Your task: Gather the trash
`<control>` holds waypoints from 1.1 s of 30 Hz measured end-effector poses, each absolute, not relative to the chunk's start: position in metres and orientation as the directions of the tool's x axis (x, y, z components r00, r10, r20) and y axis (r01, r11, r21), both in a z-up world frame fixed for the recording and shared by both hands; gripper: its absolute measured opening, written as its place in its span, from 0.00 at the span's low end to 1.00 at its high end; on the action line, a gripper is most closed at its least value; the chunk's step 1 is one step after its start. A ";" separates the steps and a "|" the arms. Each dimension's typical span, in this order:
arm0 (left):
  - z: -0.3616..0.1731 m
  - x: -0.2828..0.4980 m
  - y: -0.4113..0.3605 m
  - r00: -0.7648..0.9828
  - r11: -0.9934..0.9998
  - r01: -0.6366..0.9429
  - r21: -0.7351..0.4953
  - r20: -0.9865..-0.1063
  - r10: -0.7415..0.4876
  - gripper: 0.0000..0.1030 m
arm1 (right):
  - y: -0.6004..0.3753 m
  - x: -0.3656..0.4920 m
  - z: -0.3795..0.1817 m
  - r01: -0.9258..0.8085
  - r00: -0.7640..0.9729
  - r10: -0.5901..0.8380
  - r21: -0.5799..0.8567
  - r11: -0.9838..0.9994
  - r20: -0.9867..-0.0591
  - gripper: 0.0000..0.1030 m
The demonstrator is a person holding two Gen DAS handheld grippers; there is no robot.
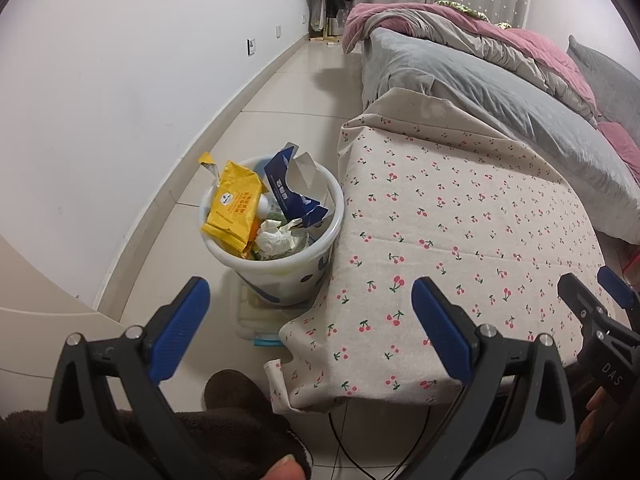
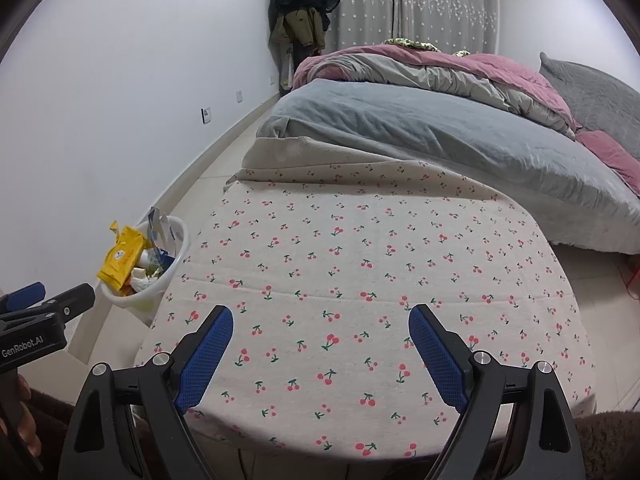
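**Desk:** What do your two cameras show?

**Operator:** A bedroom. My left gripper (image 1: 310,300) hangs with its jaws spread wide and nothing between them, above the gap where a white bin (image 1: 276,268) stands on the tiled floor (image 1: 288,92), just beside a table draped in a cherry-print cloth (image 1: 460,232).

**Desk:** And the trash?

**Operator:** I see it in the bin, heaped above the rim: a yellow packet (image 1: 234,210) leaning on the wall side, a torn blue carton (image 1: 292,184) sticking up, crumpled white tissue (image 1: 276,240) below them. The tabletop itself carries only the cloth.

**Desk:** Your right side?

**Operator:** My right gripper (image 2: 320,348) hovers over the near part of the cloth, blue pads (image 2: 208,356) far apart, gripping nothing. From that camera I see the bin at the table's left edge, and the left gripper's tip near it.

**Desk:** Background?

**Operator:** A bed (image 2: 420,128) with grey and pink bedding behind the table, coats (image 2: 300,12) hanging in the corner.
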State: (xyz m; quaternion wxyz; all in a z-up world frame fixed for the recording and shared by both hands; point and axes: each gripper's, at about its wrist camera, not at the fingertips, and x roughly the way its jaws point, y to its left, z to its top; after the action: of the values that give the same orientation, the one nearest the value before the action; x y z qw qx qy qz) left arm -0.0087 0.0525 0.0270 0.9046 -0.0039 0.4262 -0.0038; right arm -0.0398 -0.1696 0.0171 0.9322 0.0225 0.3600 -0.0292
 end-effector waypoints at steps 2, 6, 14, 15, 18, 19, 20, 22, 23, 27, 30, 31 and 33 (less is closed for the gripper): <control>0.027 -0.008 0.053 0.636 1.000 0.004 -0.009 -0.772 -0.010 0.98 | -0.169 -0.039 0.017 0.069 0.737 -0.036 0.022 0.997 -0.674 0.88; 0.026 -0.008 0.055 0.635 1.000 -0.001 -0.010 -0.772 -0.007 0.98 | -0.169 -0.039 0.017 0.065 0.737 -0.034 0.021 0.998 -0.675 0.88; 0.025 -0.008 0.054 0.632 1.000 0.001 -0.008 -0.775 -0.007 0.98 | -0.170 -0.038 0.016 0.065 0.734 -0.032 0.023 0.998 -0.678 0.88; 0.025 -0.008 0.054 0.631 1.000 0.000 -0.009 -0.776 -0.007 0.98 | -0.170 -0.038 0.016 0.065 0.734 -0.032 0.023 0.998 -0.678 0.88; 0.025 -0.008 0.054 0.631 1.000 0.000 -0.010 -0.776 -0.008 0.98 | -0.170 -0.038 0.016 0.064 0.734 -0.031 0.024 0.998 -0.678 0.88; 0.025 -0.008 0.054 0.631 1.000 0.001 -0.009 -0.776 -0.007 0.98 | -0.170 -0.038 0.016 0.063 0.734 -0.031 0.023 0.998 -0.678 0.88; 0.025 -0.008 0.054 0.631 1.000 0.001 -0.008 -0.776 -0.007 0.98 | -0.170 -0.038 0.016 0.063 0.734 -0.031 0.023 0.998 -0.678 0.88; 0.025 -0.008 0.054 0.631 1.000 0.000 -0.009 -0.776 -0.007 0.98 | -0.170 -0.038 0.016 0.064 0.734 -0.031 0.023 0.998 -0.679 0.88; 0.025 -0.008 0.054 0.630 1.000 0.000 -0.008 -0.777 -0.006 0.98 | -0.170 -0.038 0.015 0.064 0.734 -0.031 0.023 0.998 -0.679 0.88; 0.025 -0.008 0.054 0.630 1.000 0.000 -0.010 -0.777 -0.008 0.98 | -0.170 -0.038 0.015 0.064 0.733 -0.031 0.024 0.998 -0.680 0.88; 0.025 -0.008 0.054 0.632 1.000 -0.002 -0.010 -0.775 -0.006 0.98 | -0.170 -0.039 0.014 0.064 0.733 -0.031 0.023 0.998 -0.680 0.88; 0.025 -0.009 0.054 0.633 1.000 -0.003 -0.010 -0.774 -0.006 0.98 | -0.170 -0.039 0.014 0.063 0.732 -0.031 0.023 0.998 -0.680 0.88; 0.025 -0.009 0.055 0.632 1.000 -0.004 -0.012 -0.775 -0.007 0.98 | -0.170 -0.039 0.014 0.064 0.732 -0.031 0.023 0.998 -0.681 0.88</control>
State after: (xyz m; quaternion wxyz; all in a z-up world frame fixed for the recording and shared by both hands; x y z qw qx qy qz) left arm -0.0087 0.0547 0.0246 0.9034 -0.0063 0.4287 -0.0008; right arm -0.0391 -0.1704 0.0140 0.9303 0.0224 0.3653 -0.0253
